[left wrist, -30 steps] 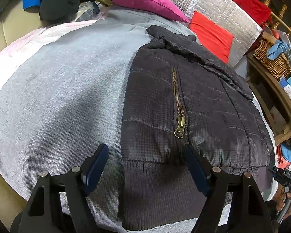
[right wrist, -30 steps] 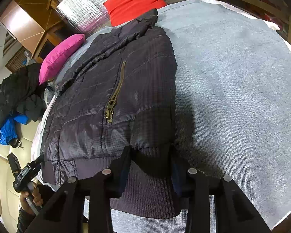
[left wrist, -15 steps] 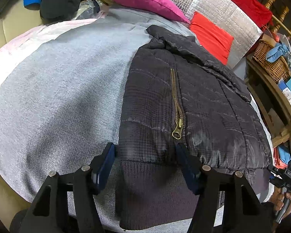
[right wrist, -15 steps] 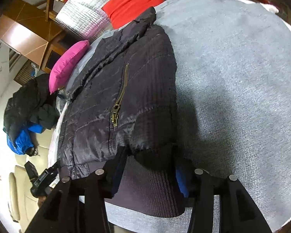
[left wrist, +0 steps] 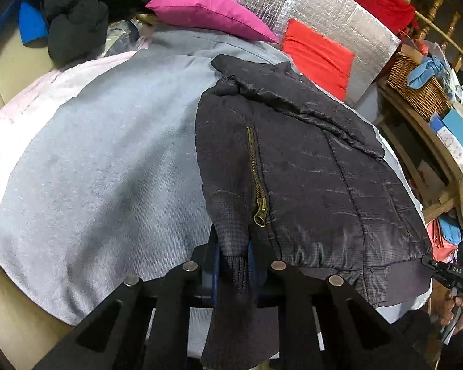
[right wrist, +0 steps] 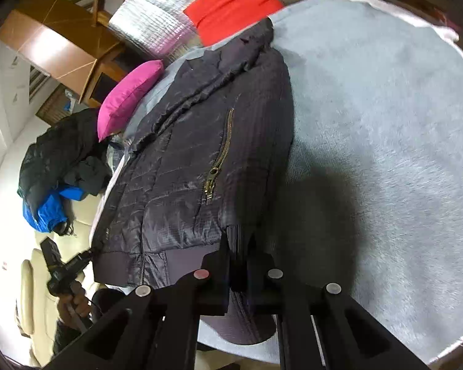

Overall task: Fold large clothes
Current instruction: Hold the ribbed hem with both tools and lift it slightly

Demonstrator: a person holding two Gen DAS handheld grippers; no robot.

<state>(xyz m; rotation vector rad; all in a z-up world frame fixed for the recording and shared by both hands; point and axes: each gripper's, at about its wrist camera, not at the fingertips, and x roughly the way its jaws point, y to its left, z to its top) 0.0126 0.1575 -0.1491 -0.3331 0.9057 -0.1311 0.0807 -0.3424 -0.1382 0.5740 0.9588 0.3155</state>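
A black quilted jacket (left wrist: 308, 169) with a brass zipper (left wrist: 257, 182) lies folded lengthwise on a grey blanket (left wrist: 108, 169), collar far from me. My left gripper (left wrist: 233, 256) is shut on the jacket's ribbed hem at its left corner. In the right wrist view the same jacket (right wrist: 200, 160) lies on the blanket (right wrist: 370, 123), and my right gripper (right wrist: 239, 246) is shut on the ribbed hem at its right corner. The hem bunches between both pairs of fingers.
A pink pillow (left wrist: 206, 12) and a red cushion (left wrist: 318, 55) lie at the far end against silver padding. A heap of dark and blue clothes (right wrist: 58, 166) sits on a cream sofa. A wicker basket (left wrist: 416, 83) stands on a wooden shelf at the right.
Both grippers have closed on the jacket's ribbed hem; the left one was wide open a second ago. The hem corners are now pinched and slightly lifted.
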